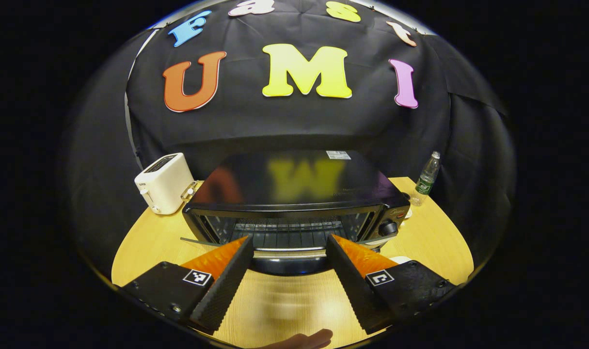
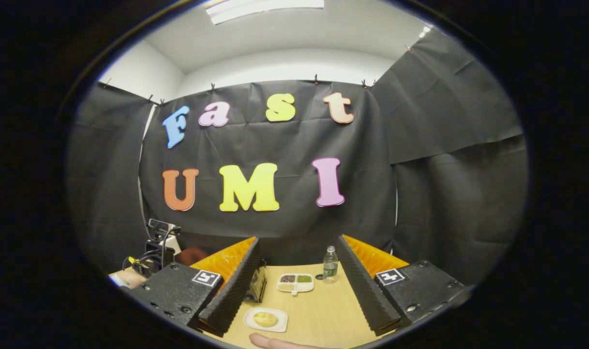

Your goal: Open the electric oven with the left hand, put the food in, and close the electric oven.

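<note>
— Left gripper (image 1: 289, 252)? Spread wide, holding nothing, aimed square at the electric oven (image 1: 294, 203) in the middle of the wooden table (image 1: 435, 242). Lined up that way, likely, to get at the door.

— Door (image 1: 287, 259) state? Looks dropped open toward the fingers, rack bars showing behind; blurred, so hard to say how far.

— And the right gripper (image 2: 298, 271)? Also wide apart, empty, held high and back. Probably waiting for its turn.

— Food? A bun (image 2: 265, 318) on a white plate (image 2: 277, 325) near the table's front edge, below the right fingers, within easy reach. Behind it, a divided dish (image 2: 295, 283) and a water bottle (image 2: 329, 264). White toaster (image 1: 163, 183) just beside the oven.
</note>
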A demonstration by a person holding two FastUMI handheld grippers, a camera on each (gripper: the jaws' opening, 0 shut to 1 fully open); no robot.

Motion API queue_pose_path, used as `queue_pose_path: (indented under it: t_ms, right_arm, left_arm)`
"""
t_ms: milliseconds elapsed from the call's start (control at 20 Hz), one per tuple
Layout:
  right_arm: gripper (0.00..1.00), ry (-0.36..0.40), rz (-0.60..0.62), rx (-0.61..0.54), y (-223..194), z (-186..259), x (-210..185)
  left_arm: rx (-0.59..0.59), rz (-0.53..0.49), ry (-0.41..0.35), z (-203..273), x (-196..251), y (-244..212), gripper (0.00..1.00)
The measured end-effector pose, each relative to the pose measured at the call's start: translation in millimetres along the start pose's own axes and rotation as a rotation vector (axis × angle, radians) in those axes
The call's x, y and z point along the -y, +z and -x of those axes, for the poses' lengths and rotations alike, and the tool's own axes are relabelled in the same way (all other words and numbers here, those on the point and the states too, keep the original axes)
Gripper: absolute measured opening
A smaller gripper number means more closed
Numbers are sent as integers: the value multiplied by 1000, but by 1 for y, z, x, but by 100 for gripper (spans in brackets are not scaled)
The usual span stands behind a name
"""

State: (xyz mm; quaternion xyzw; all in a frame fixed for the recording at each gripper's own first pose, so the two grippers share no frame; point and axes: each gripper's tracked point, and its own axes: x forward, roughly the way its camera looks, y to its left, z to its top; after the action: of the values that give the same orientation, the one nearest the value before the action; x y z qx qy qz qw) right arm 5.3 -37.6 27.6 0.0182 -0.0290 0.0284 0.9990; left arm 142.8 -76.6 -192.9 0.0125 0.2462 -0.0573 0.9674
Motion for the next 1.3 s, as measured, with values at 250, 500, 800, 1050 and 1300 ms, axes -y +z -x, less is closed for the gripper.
queue_pose_path:
  t_ms: [250, 500, 800, 1050, 1300]
  right_arm:
    - [96, 12, -5, -13, -8, -1, -6]
    - [96, 19, 11, -2, -11, 4, -8]
    - [96, 21, 32, -22, -24, 7, -11]
    - [96, 30, 33, -12, -25, 13, -14]
    - [96, 13, 30, -8, -27, 15, -8]
  left_arm:
    - [-7, 1, 3, 21, 2, -32, 100]
    - [-22, 30, 4, 34, 6, -73, 100]
    - [-34, 21, 2, 40, 9, -118, 98]
    - [-51, 18, 7, 33, 11, -151, 95]
    - [-99, 54, 5, 22, 12, -179, 95]
